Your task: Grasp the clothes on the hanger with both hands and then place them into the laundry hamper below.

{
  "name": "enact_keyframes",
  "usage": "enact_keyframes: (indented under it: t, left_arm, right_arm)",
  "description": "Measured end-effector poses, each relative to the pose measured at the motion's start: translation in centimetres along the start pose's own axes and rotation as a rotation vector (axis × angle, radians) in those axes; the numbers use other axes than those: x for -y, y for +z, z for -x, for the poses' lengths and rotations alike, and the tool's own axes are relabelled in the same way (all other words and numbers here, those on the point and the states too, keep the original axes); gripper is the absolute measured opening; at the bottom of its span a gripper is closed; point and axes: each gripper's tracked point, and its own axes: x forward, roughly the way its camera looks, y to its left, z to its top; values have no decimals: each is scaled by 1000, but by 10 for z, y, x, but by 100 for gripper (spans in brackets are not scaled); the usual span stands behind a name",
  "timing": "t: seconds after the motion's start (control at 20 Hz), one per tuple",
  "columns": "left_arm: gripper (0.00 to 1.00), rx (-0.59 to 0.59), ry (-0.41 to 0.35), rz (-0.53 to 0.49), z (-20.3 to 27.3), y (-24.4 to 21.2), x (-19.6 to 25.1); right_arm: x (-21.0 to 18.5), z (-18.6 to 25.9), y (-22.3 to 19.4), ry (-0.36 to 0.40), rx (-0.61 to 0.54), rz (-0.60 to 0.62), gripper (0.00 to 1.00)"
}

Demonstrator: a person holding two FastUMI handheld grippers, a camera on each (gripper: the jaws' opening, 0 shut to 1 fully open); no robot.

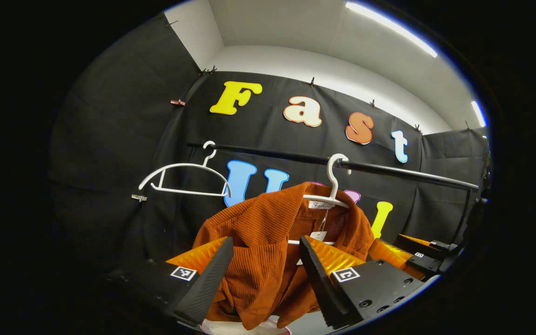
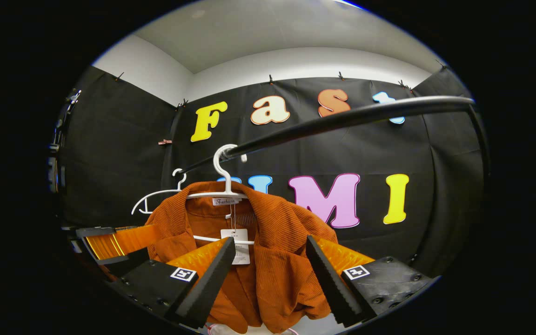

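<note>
Scene: An orange corduroy shirt [image 1: 268, 242] hangs on a white hanger [image 1: 331, 186] hooked over a black rail [image 1: 389, 170], with both grippers raised to it.
Left gripper [image 1: 263, 274]: jaws wide, one finger to each side of the shirt's left front, neither pressing on the cloth.
Right gripper [image 2: 268, 274]: jaws wide as well, fingers bracketing the right front below the collar, no hold taken yet.
Hamper: a pale rim [image 1: 231, 328] shows just under the hem; it is likely the hamper, but I cannot be sure.
Risk: a pull straight down may drag the hanger along, since the collar sits snug on its shoulders; a thin pinch of cloth could also slip free.
Snags: a paper tag [image 2: 237, 244] dangles at the neck, close to the right gripper's fingers.
Room: an empty hanger [image 1: 186, 179] hangs well left; the rail crosses close above, and open air lies below the shirt.
</note>
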Motion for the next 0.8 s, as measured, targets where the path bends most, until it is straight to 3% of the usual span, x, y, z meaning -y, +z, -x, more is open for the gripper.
enact_keyframes:
  t: [0.35,0.55,0.8]
  left_arm:
    - [90,-25,49,6,-35,-20,-16]
    - [90,-47,8,29,-47,-31,1]
    - [90,-63,32,17,-67,-42,8]
  right_arm:
    - [6,-32,-34,43,-66,-38,99]
    - [6,-42,-53,63,-113,-51,99]
    - [6,-58,-63,63,-130,-73,100]
